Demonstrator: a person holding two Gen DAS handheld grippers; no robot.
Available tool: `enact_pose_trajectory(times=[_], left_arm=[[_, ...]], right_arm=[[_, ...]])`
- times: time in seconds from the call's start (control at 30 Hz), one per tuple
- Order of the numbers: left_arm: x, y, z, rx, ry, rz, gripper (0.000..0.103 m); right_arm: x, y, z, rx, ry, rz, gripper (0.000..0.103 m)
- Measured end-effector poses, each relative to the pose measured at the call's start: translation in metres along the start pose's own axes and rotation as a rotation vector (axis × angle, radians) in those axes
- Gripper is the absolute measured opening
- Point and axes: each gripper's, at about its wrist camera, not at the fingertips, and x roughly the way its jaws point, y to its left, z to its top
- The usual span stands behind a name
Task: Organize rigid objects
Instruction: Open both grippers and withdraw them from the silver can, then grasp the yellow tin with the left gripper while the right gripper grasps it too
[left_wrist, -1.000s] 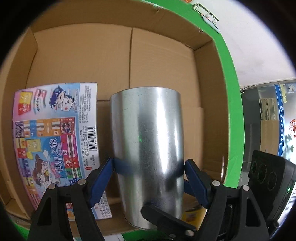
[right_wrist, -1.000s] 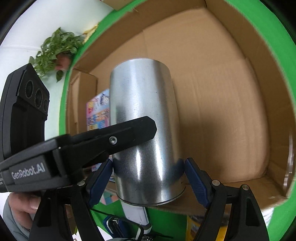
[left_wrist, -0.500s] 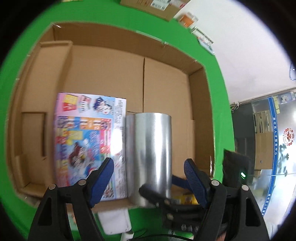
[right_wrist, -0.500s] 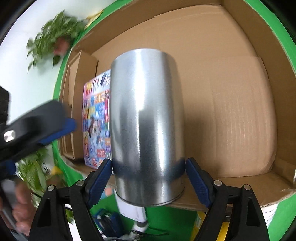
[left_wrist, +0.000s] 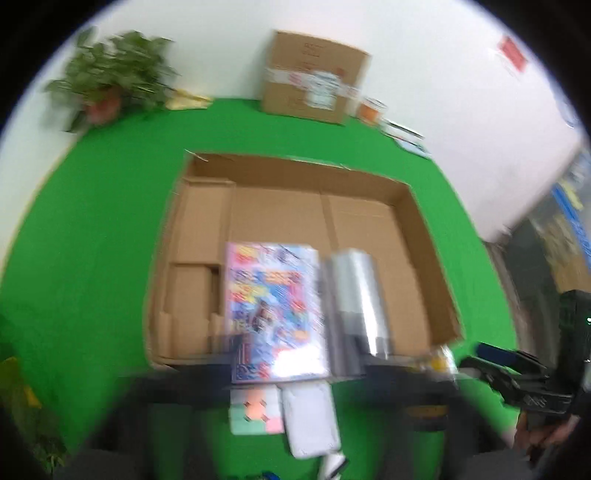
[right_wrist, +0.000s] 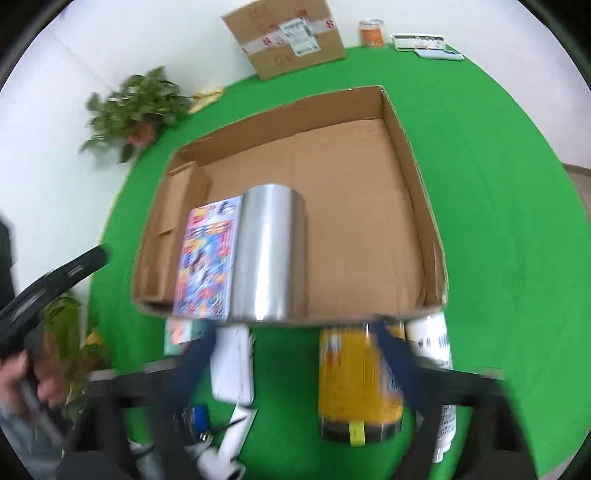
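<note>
Right wrist: one metal cylinder (right_wrist: 267, 254), one booklet (right_wrist: 207, 258).

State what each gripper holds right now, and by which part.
Nothing is held. The metal cylinder lies in the cardboard box beside the colourful booklet; the right gripper, jaws closing, has nothing between them. The left gripper is shut, empty.

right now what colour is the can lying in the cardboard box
Shiny silver metal can, clearest in the right wrist view.
</note>
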Motion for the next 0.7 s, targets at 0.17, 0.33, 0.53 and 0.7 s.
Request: enact_pose_trajectory(times=[0.17,0.33,0.53,0.7], left_arm=[[0.001,-0.006,-0.016,0.044,0.027,0.031,0.038],[-0.005,0.005,-0.035,0.000,0.035,0.043,0.079],[-0.007,0.017,-0.060,0.012,0.132,0.060,0.079],[-0.011,0.025,-0.079,-0.024,0.158,0.052,0.079]], right_arm=[[-0.015,-0.022,-0.042,0.100,-0.004,-0.154,0.103],[-0.002,-0.037,-0.069,0.130,0.066,-0.225,0.101],[0.030,-0.027,-0.066,0.055,0.106,-0.232,0.101],[0.073,-0.026,-0.066,-0.027,0.186,-0.336,0.083]])
